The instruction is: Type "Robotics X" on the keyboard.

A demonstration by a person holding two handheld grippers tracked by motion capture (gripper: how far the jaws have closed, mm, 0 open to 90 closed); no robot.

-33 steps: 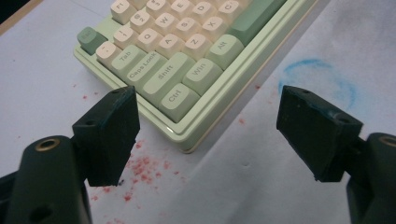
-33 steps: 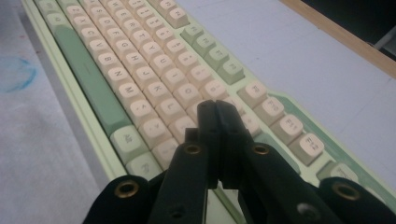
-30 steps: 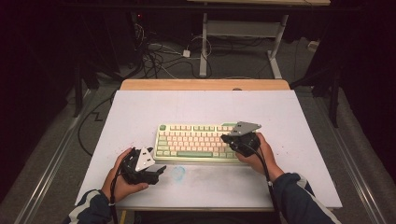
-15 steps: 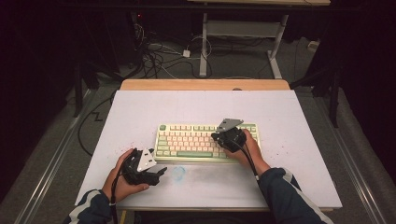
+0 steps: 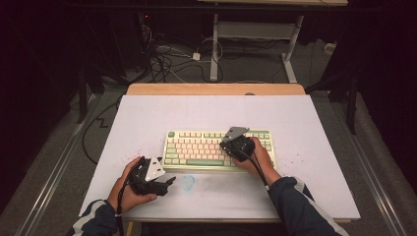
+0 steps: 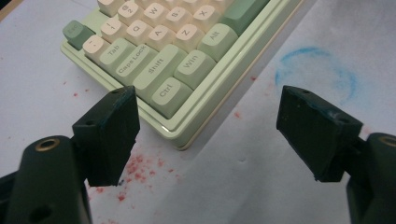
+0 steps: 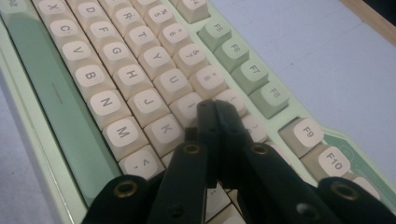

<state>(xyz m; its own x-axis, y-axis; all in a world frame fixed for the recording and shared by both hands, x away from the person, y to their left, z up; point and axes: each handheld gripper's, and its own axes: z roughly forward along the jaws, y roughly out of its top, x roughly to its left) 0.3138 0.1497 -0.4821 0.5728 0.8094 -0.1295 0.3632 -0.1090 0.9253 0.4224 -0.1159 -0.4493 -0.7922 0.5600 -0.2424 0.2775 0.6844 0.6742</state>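
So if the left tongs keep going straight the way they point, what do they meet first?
Probably the near left corner of the keyboard, around its Ctrl key. The left tongs stand open with that corner just ahead between them, though depth is hard to judge.

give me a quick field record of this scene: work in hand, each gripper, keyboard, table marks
work in hand: pressing keys on the keyboard with closed jaw tips
right gripper: shut, tips together over the keys near I and O, nothing between them
left gripper: open, holding nothing, by the keyboard's near left corner
keyboard: pale green case, cream keys, green spacebar, flat on the table
table: white top
table marks: blue smudged ring, red specks
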